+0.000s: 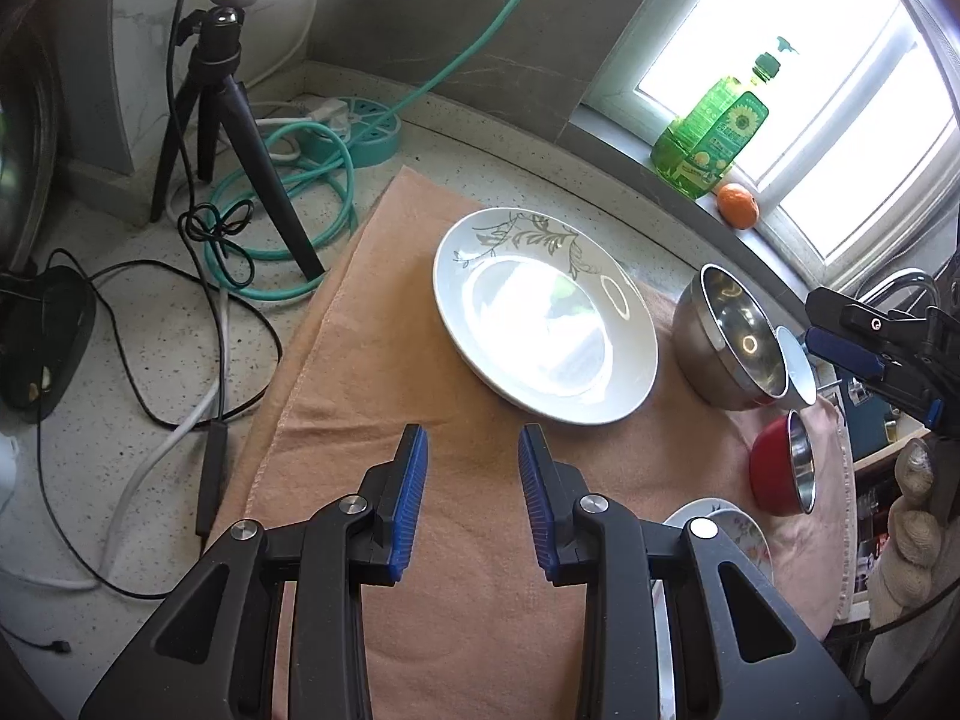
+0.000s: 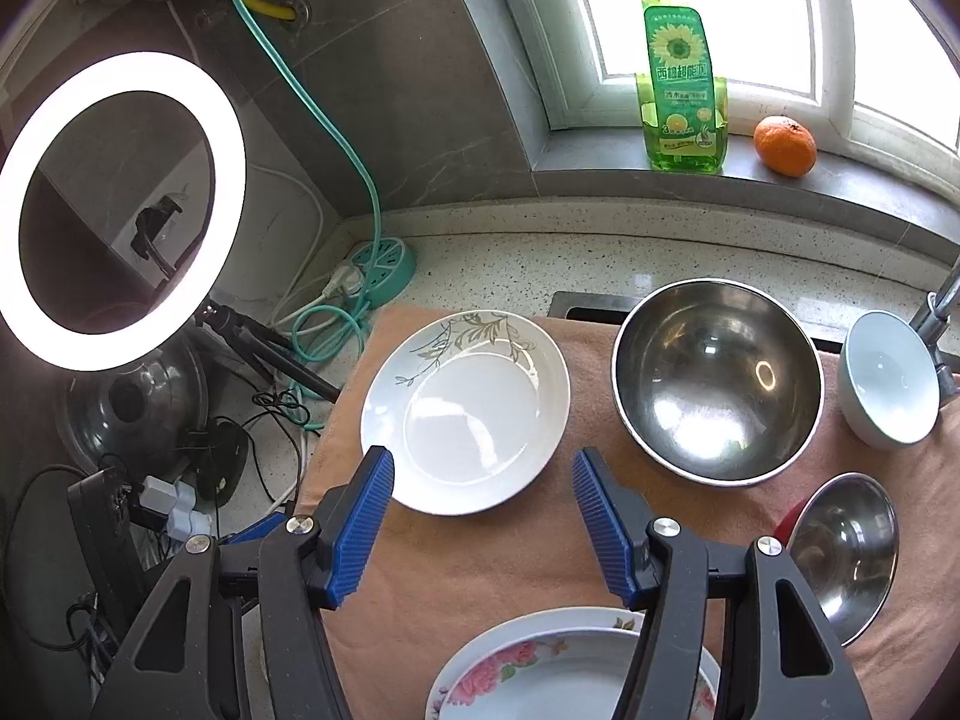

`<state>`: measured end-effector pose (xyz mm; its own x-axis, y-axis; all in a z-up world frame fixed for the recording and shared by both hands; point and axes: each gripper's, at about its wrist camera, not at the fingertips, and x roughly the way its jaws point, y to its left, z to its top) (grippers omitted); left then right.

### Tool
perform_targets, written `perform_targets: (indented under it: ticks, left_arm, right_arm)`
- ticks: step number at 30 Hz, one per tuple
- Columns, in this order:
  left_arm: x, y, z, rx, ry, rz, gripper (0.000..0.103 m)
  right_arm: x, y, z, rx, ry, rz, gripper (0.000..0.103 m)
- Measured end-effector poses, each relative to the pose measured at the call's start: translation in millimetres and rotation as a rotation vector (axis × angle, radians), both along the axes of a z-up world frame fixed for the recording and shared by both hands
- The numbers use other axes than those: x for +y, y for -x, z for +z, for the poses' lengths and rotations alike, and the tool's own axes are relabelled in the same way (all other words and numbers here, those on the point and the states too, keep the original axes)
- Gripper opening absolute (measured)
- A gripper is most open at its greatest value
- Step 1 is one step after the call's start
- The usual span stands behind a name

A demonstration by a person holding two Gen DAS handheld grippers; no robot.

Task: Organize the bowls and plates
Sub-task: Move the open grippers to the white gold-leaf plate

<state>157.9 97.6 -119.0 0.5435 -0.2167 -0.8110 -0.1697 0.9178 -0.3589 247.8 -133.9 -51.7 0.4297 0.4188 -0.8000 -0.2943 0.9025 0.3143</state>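
Your left gripper hangs over the orange towel with its blue pads spread, holding nothing. Your right gripper is likewise spread wide and holding nothing, poised above the near rim of the leaf-patterned plate. Take that plate as your landmark: the large steel bowl sits just to its right, the pale blue bowl farther right, the small red-sided steel bowl to its near right, and the flowered plate nearest you, all on the towel.
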Motion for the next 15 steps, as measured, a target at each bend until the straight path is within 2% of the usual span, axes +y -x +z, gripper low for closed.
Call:
perform_targets:
  ticks: [8,15]
  left_arm:
    - [12,-22,-15,0.023,0.076,0.037,0.030]
    - [16,-43,-27,0.038,0.108,0.051,0.028]
  right_arm:
    - [21,-55,-20,0.051,0.045,0.007,0.057]
    - [33,-102,-55,0.160,0.077,0.013,0.038]
